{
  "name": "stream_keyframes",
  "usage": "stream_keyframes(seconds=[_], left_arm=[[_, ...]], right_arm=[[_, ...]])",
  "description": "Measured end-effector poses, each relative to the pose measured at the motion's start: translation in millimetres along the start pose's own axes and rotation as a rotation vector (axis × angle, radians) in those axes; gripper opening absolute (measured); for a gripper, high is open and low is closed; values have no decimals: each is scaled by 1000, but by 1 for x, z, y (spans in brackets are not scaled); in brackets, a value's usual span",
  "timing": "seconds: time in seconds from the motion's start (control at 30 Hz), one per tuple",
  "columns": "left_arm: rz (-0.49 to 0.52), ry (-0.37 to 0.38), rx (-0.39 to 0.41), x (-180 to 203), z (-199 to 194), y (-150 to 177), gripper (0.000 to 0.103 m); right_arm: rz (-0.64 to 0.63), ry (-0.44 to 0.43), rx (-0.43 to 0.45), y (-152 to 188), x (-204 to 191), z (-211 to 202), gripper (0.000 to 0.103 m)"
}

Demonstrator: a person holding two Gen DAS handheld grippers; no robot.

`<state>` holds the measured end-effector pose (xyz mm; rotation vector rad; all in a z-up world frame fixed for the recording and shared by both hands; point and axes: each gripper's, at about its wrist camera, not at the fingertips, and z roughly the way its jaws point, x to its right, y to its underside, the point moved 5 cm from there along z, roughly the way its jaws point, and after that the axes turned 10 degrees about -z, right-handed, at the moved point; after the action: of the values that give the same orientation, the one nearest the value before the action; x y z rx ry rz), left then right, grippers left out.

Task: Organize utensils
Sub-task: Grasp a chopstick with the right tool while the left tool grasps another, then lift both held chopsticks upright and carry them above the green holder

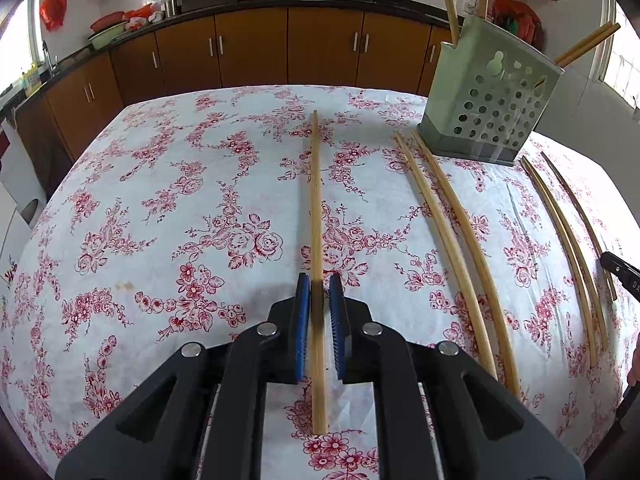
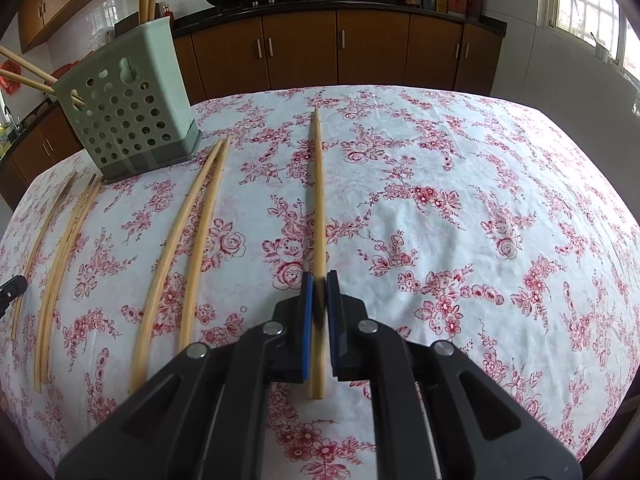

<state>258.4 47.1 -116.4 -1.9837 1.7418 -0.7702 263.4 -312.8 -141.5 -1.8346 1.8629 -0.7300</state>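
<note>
A table (image 1: 160, 200) under a white cloth printed with red flowers fills both views, with brown kitchen cabinets (image 1: 248, 48) and a dark counter behind its far edge.

A pale green perforated utensil holder (image 1: 492, 100) stands upright near the far edge of the table, to the right in the left wrist view and to the left (image 2: 128, 108) in the right wrist view. Several chopsticks stick up and out of its top.

The left gripper (image 1: 319, 312) is low over the near part of the table, its blue pads narrowly apart. A single chopstick (image 1: 317, 240) runs lengthwise between them toward the far edge, its near end passing under the gripper body. There is a small gap on each side of the stick, so the pads do not appear to clamp it.

The right gripper (image 2: 319, 300) has its pads closed further, nearly against another chopstick (image 2: 319, 208) that points away toward the far edge. Whether the pads actually press it, I cannot tell.

Between the two grippers more chopsticks lie loose on the cloth: a pair (image 1: 448, 248) just in front of the holder, and a further group (image 1: 568, 240) near the table's right edge in the left wrist view.
</note>
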Motion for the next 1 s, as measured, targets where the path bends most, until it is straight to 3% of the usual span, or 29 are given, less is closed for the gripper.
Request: stream_keyframes(seconds=[0.57,1.0], left_arm=[[5,-18,-14,-1,-7,8,7],[-64,64,165,-1,-78,-34,7]], right_arm=[[18,-22,2,4,4,-7,8],[64,-26,246,-37,23,-86,8]])
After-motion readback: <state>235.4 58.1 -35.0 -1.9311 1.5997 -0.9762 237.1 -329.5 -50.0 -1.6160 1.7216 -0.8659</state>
